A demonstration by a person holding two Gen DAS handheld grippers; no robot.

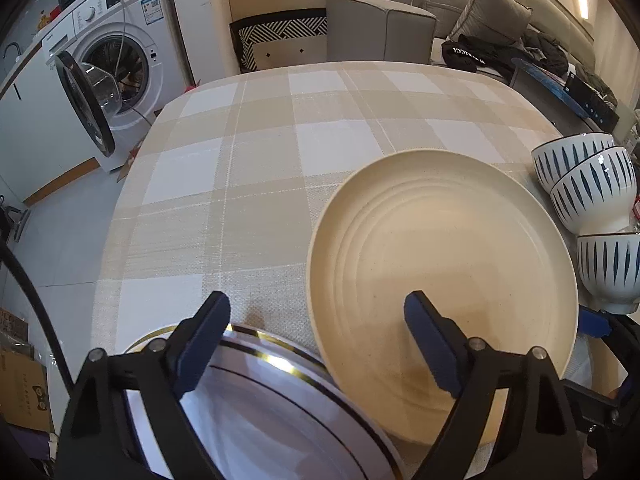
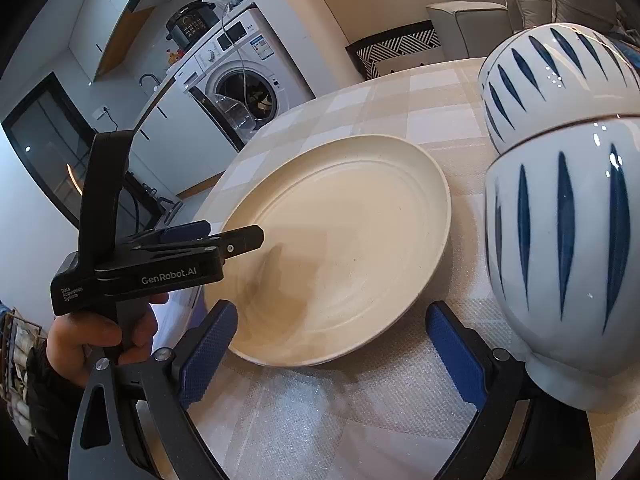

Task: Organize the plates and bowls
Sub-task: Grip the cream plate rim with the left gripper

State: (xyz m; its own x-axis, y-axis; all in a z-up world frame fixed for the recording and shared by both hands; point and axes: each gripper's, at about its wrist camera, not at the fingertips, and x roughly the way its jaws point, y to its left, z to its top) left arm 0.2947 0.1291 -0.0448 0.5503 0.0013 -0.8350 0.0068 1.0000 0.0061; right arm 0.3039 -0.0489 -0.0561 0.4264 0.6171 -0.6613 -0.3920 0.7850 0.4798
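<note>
— On the checked cloth surface (image 1: 248, 184), where are we?
— Stacking, I judge: left hand-held gripper (image 1: 316, 344) spread, straddling the round cream ridged plate (image 1: 440, 264) where its rim overlaps the gold-rimmed white plate (image 1: 256, 412) (half hidden).
— Next?
— Pinch that rim. Right hand-held gripper (image 2: 332, 348) spread, empty; blue-striped bowls (image 2: 560, 248) cropped.

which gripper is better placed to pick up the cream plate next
Left, probably. The left gripper hangs open straddling the near-left rim of the cream plate, one finger over the plate, the other outside it. The right gripper is open too, but short of the rim, with a striped bowl crowding its right finger.
</note>
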